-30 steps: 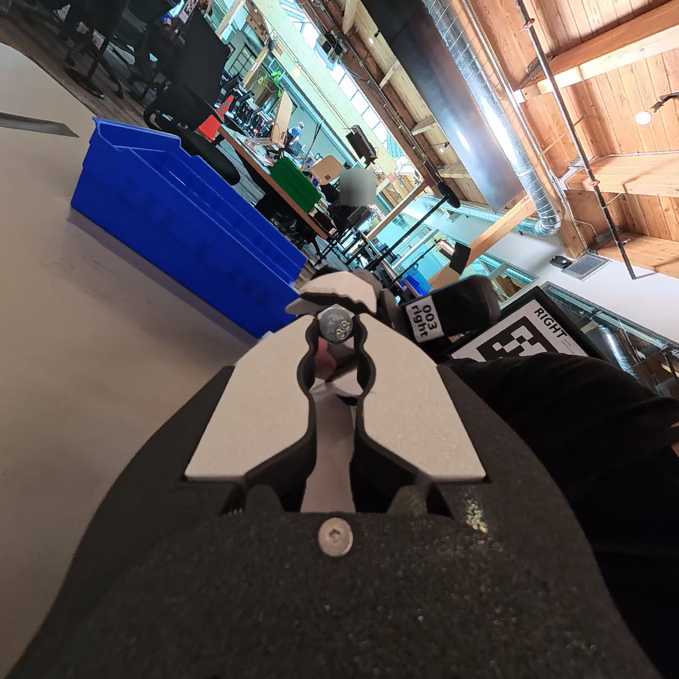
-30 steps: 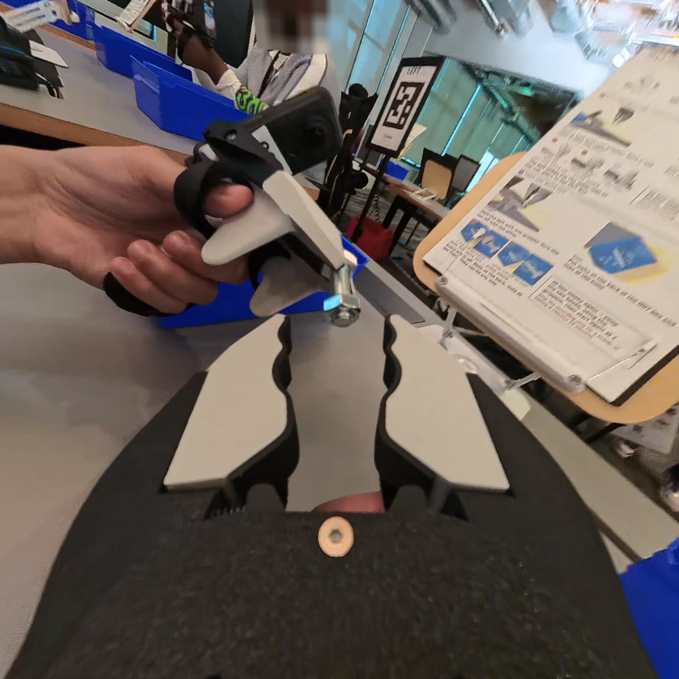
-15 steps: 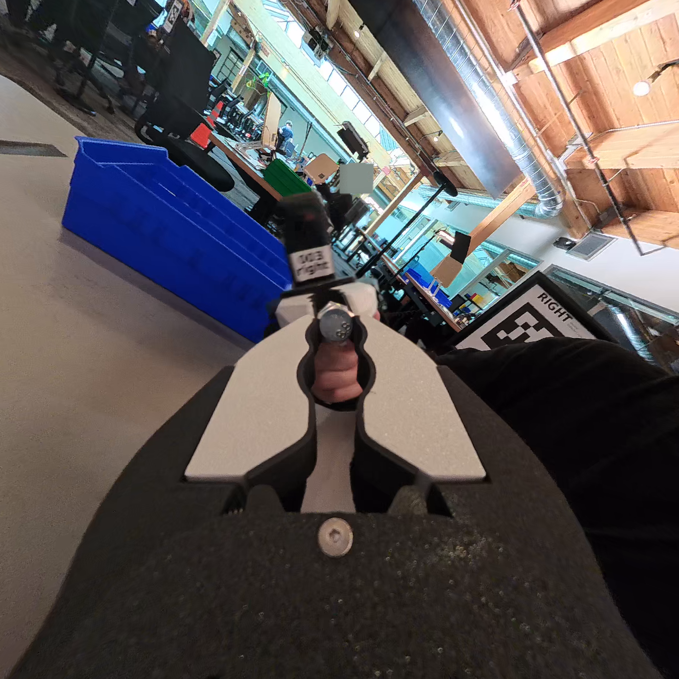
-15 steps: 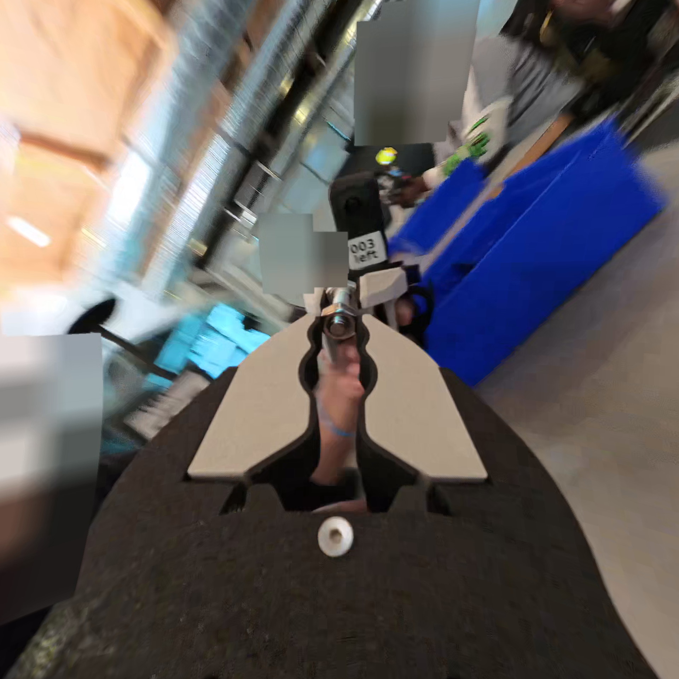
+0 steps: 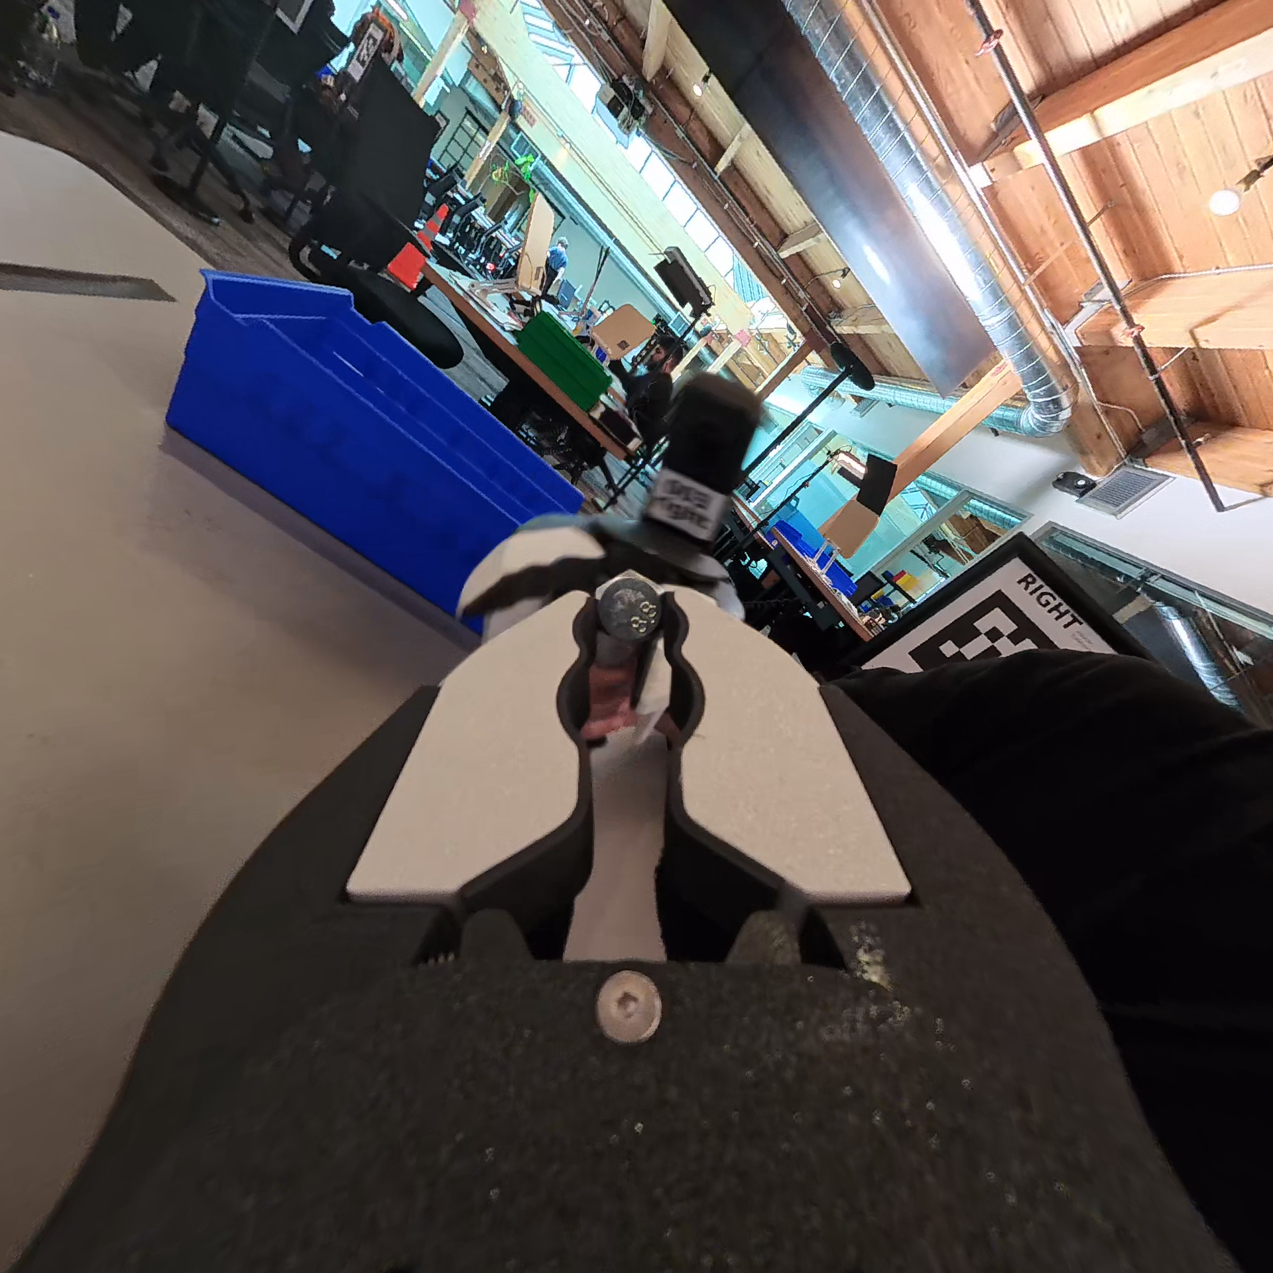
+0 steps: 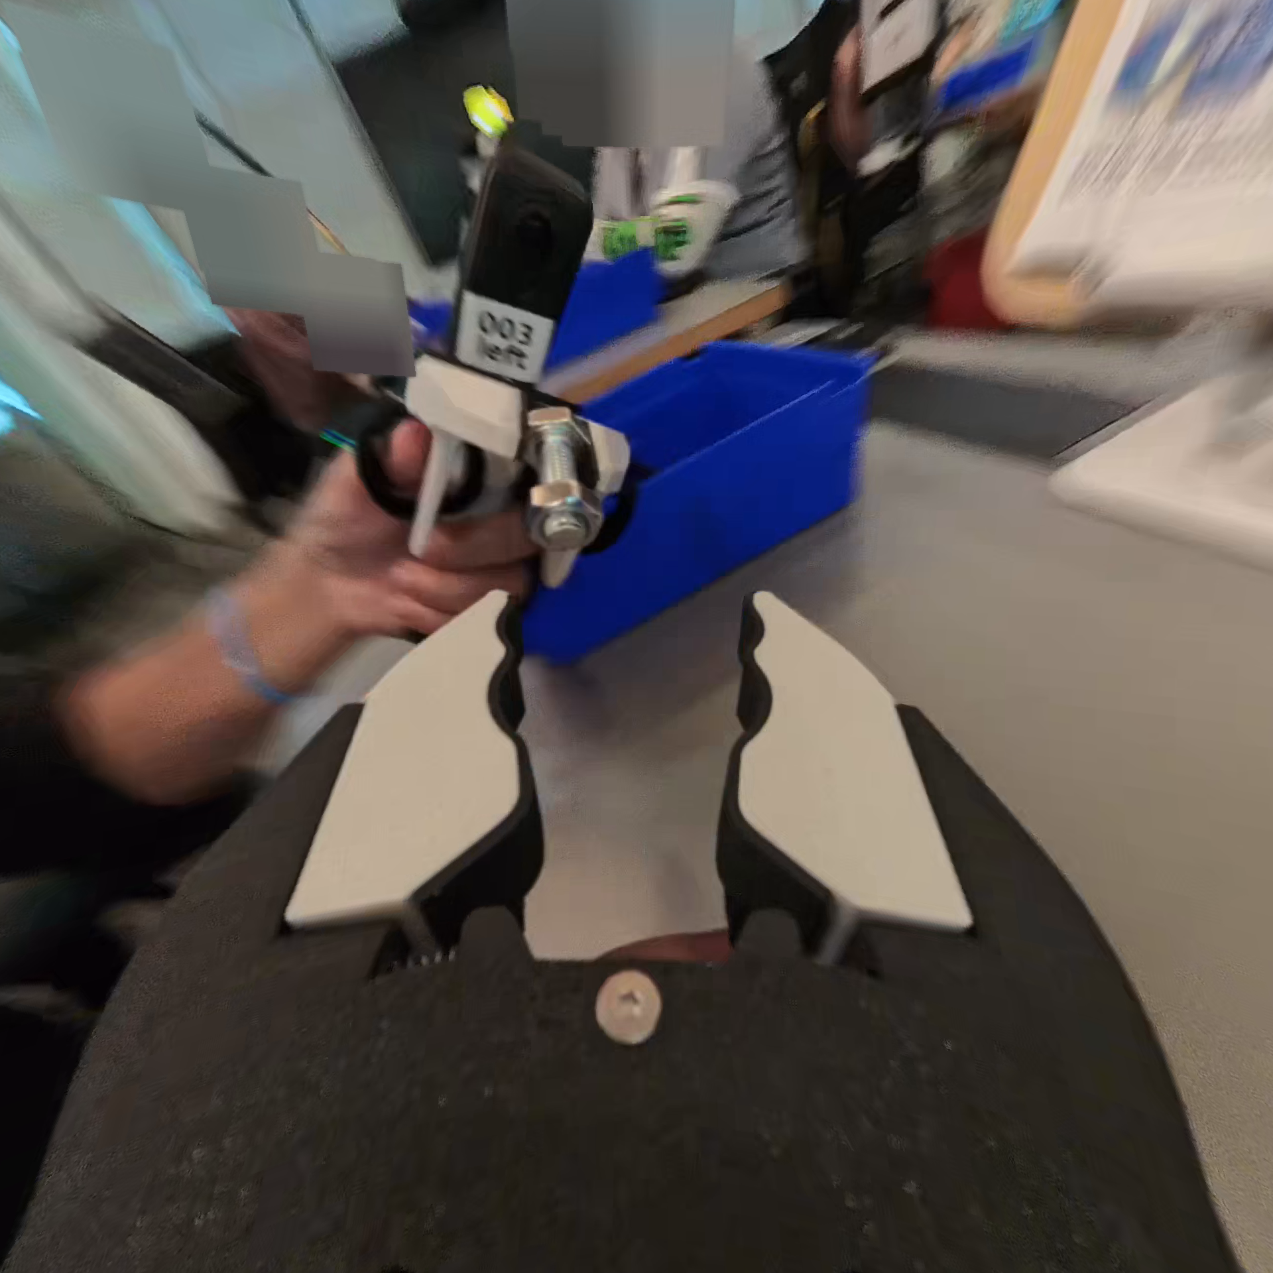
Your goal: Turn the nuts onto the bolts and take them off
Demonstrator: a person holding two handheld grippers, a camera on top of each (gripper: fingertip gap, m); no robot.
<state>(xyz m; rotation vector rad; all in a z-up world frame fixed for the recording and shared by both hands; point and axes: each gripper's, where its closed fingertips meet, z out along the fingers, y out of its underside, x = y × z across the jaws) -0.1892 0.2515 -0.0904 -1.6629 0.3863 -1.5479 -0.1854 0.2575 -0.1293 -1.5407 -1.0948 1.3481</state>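
A silver steel hex-head bolt sits at the centre of the left wrist view, its stamped head facing the camera and pinched between the tips of the left gripper, whose pale grey fingers are clenched on it. In the right wrist view the same bolt appears slightly above centre, threaded shank pointing down and toward the camera, with a silver hex nut threaded near its lower end. The left gripper is seen there from the front, carried in a person's hand. The right gripper occupies the lower half of that view, released, its two fingers spread wide and lying just below the nut without touching it. In the left wrist view the right gripper shows just behind the bolt head, motion-blurred. A blue plastic bin stands on the grey tabletop behind the bolt, right of centre; in the left wrist view the blue bin lies at the middle left on the tabletop.
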